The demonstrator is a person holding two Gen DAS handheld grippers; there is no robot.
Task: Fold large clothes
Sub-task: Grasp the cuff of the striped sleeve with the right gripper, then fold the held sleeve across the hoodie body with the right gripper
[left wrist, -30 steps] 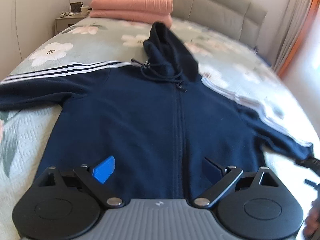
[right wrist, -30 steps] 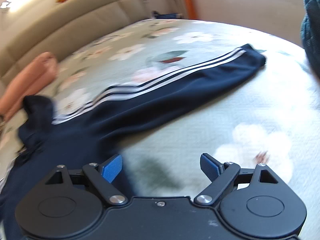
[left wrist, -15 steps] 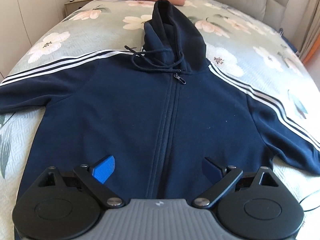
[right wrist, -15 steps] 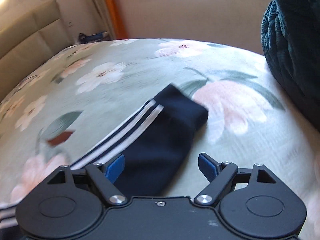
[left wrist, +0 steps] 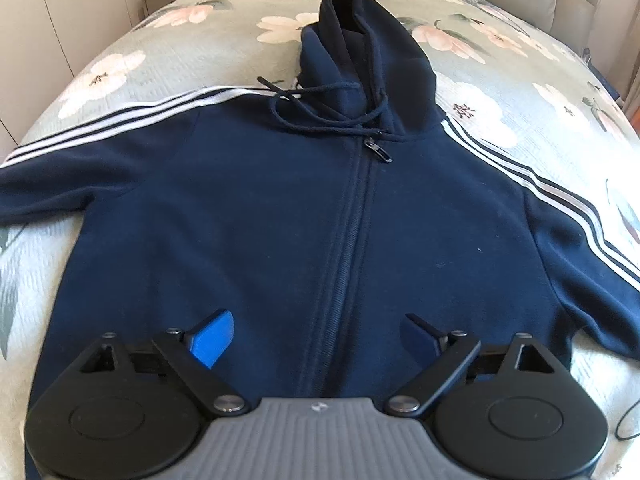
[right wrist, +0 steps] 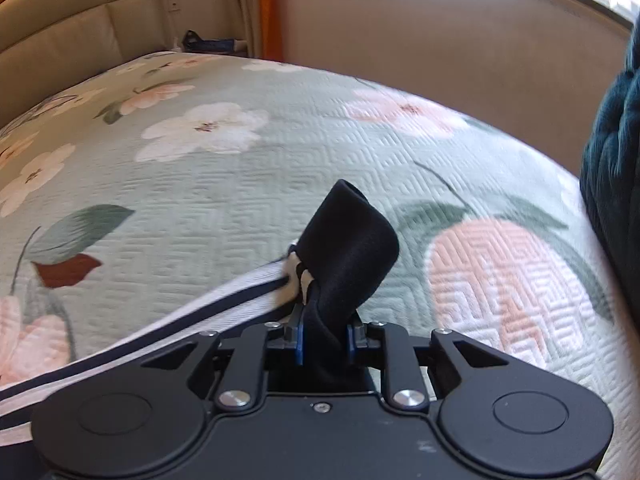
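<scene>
Right now my right claw (right wrist: 323, 338) is pinched tight on the cuff (right wrist: 348, 240) of the hoodie's sleeve (right wrist: 192, 312), with the dark cuff bunched and sticking up past the pads and the white-striped fabric trailing off to the left over the bed (right wrist: 240, 184). My left claw (left wrist: 316, 338) is spread wide and holds nothing; it hangs over the lower front of the hoodie (left wrist: 300, 220), one finger either side of the zip (left wrist: 352, 240).

From the left wrist view, the hoodie lies face up and flat on the bed, zipped, hood (left wrist: 360, 48) pointing toward the headboard, both sleeves stretched out sideways, drawstrings loose near the collar.

I judge this to be the first fold: one sleeve is gripped at its end and nothing is folded over yet. Next I would carry the cuff up and inward across the chest, laying the sleeve flat over the body. That calls for enough lift that the sleeve clears the torso instead of dragging it. The free left claw could press the body down near the hem while the sleeve travels. Whether the cuff is gripped through both layers I cannot tell.
</scene>
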